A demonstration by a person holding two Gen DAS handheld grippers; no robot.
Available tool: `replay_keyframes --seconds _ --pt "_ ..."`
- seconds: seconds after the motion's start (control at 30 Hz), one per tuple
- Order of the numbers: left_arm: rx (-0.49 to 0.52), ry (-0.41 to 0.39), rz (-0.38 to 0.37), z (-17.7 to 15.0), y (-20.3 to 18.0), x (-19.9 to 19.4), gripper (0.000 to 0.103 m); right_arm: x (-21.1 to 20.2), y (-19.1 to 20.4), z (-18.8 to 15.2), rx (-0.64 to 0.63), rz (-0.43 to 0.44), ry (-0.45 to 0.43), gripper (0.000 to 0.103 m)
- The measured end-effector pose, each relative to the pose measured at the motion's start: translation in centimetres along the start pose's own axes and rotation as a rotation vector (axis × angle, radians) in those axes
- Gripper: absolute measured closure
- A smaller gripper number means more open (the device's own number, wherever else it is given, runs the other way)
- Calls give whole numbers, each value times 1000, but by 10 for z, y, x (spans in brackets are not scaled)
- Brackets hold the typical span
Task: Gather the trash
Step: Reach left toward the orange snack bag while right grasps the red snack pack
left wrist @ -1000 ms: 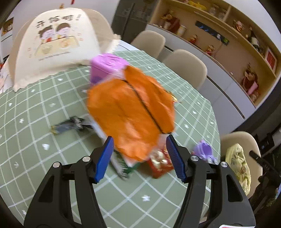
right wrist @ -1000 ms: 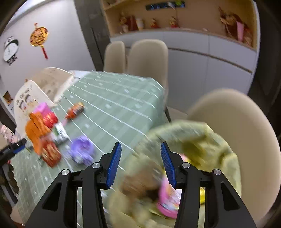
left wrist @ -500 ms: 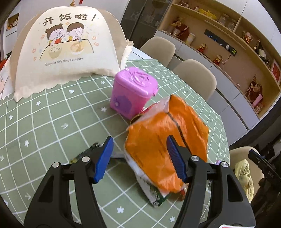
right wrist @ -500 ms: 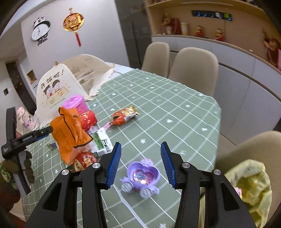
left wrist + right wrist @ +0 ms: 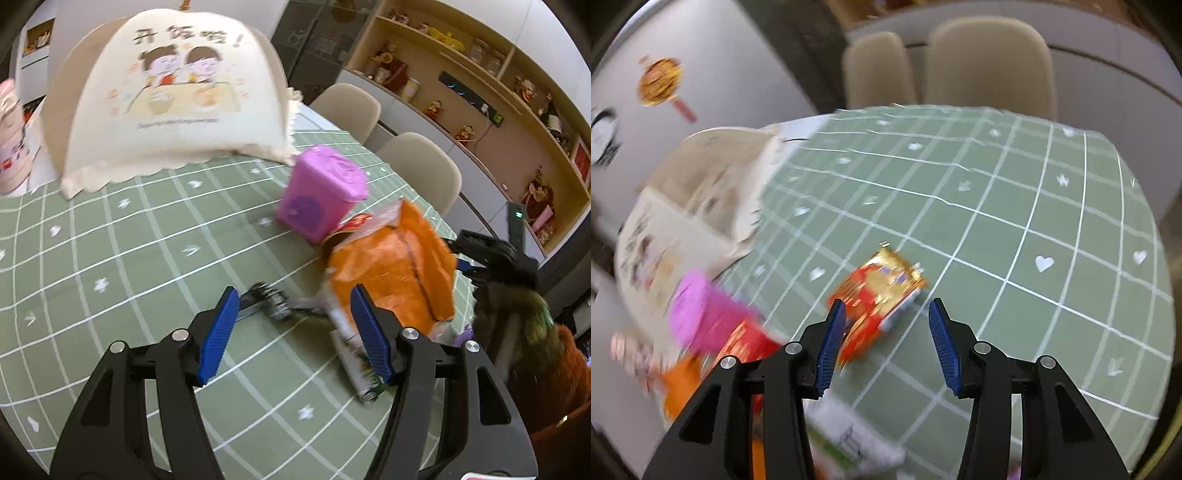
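Here, left gripper (image 5: 291, 328): tilted down, my jaws released above dark wrapper (image 5: 264, 297)
Right gripper (image 5: 886, 341): pitched down, released, red-gold packet (image 5: 877, 295) just beyond

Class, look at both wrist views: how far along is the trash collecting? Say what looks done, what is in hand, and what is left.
Done: nothing visibly collected; no wrapper is seen in any bin. In hand: nothing. The left gripper and right gripper both have open, empty jaws. Left: the orange bag, dark wrapper and white-green packet beside the pink bin, plus the red-gold wrapper on the tablecloth.
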State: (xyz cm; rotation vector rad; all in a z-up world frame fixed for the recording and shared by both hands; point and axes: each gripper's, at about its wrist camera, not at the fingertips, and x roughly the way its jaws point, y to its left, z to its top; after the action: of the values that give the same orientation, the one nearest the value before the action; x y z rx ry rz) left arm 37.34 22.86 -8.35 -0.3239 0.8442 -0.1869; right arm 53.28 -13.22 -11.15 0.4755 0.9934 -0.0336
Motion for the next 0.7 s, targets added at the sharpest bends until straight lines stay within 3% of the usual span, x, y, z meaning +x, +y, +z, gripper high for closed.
replay_keyframes --seconds 0.17,0.3,0.43,0.57,0.7 --pt "-25 15 -5 -7 16 6 43 32 6 1 1 -50 32 59" --pt "-31 28 -25 -6 17 16 43 31 22 2 -114 -1 27 86" --pt "5 39 -59 -2 7 23 43 4 31 4 -179 66 -8 91" --pt "103 27 -103 10 -14 27 43 -43 23 1 -237 71 -78 93" --pt "155 -1 -132 29 -35 37 43 -77 7 -12 -262 75 -85 93"
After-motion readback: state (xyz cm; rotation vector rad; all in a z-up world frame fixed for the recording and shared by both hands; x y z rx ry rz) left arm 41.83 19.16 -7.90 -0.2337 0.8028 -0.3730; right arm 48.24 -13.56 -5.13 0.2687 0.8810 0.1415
